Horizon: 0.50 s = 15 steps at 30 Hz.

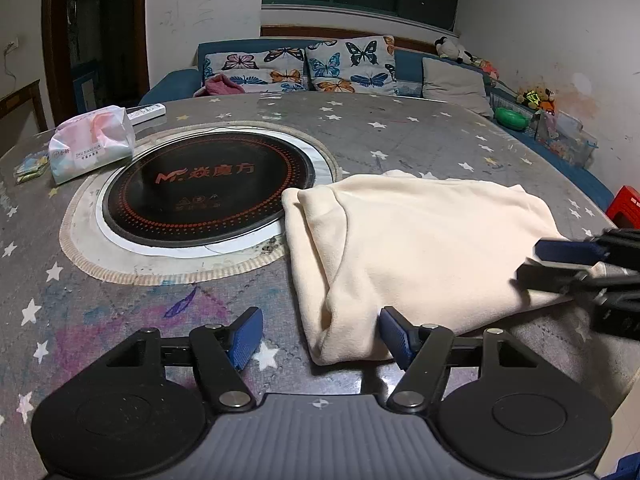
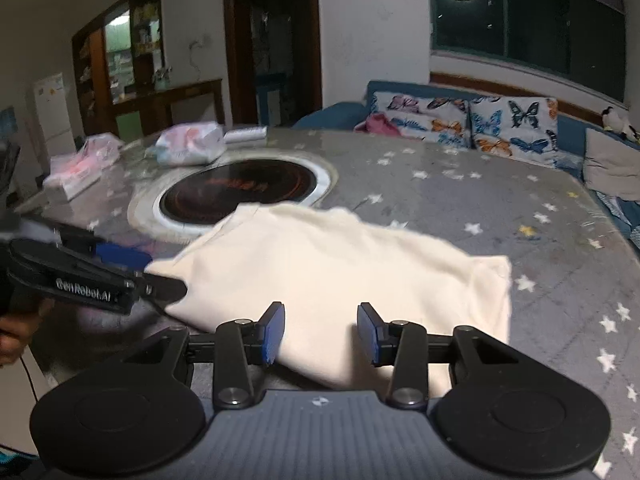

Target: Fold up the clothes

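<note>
A cream garment [image 1: 416,248] lies folded into a rough rectangle on the star-patterned table cover [image 1: 400,132]; it also shows in the right wrist view [image 2: 332,272]. My left gripper [image 1: 320,336] is open at the garment's near left corner, its right finger [image 1: 394,336] against the cloth edge, holding nothing. My right gripper [image 2: 320,330] is open over the garment's near edge, holding nothing. The right gripper shows in the left wrist view [image 1: 532,260] at the garment's right side. The left gripper shows in the right wrist view [image 2: 136,268] at the garment's left corner.
A round black induction cooktop [image 1: 208,188] is set into the table left of the garment. Tissue packs [image 1: 90,142] and a remote [image 1: 146,114] lie at the far left. A blue sofa with butterfly cushions [image 1: 300,64] stands behind. A red stool [image 1: 624,204] is at the right.
</note>
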Motion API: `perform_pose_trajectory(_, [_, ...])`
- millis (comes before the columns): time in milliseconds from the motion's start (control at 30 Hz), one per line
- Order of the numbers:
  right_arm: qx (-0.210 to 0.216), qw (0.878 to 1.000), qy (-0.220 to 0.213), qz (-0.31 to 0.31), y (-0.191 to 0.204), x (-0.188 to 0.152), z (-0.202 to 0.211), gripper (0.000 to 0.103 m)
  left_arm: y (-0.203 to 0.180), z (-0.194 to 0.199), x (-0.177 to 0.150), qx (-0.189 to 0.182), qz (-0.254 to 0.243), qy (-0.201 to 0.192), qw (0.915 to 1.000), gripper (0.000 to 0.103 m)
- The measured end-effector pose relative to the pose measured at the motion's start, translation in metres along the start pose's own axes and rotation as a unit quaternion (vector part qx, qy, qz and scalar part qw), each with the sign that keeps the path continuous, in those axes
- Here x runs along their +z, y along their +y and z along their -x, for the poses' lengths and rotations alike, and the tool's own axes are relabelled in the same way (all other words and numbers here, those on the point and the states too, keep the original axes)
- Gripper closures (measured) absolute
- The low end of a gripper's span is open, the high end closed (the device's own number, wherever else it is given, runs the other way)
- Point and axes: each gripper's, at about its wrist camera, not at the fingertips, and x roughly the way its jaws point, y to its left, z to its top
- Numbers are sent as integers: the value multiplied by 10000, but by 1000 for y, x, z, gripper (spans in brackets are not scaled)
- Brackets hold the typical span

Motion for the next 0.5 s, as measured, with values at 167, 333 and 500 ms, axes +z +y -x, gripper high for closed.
perform_pose_trajectory(167, [6,9999,79,141,4,-4,-4,63,0,3,1,19,-15,-7,10000,33])
perform_pose_trajectory(333, [43,9998,-17,196,3,2,2,63,-2,13,12,-53,38,-291,9996,38])
perform_pose_trajectory(500, [1,9999,-111,72,-4,7,-1,63,-7,10,20,-226,28,-432,9988,57])
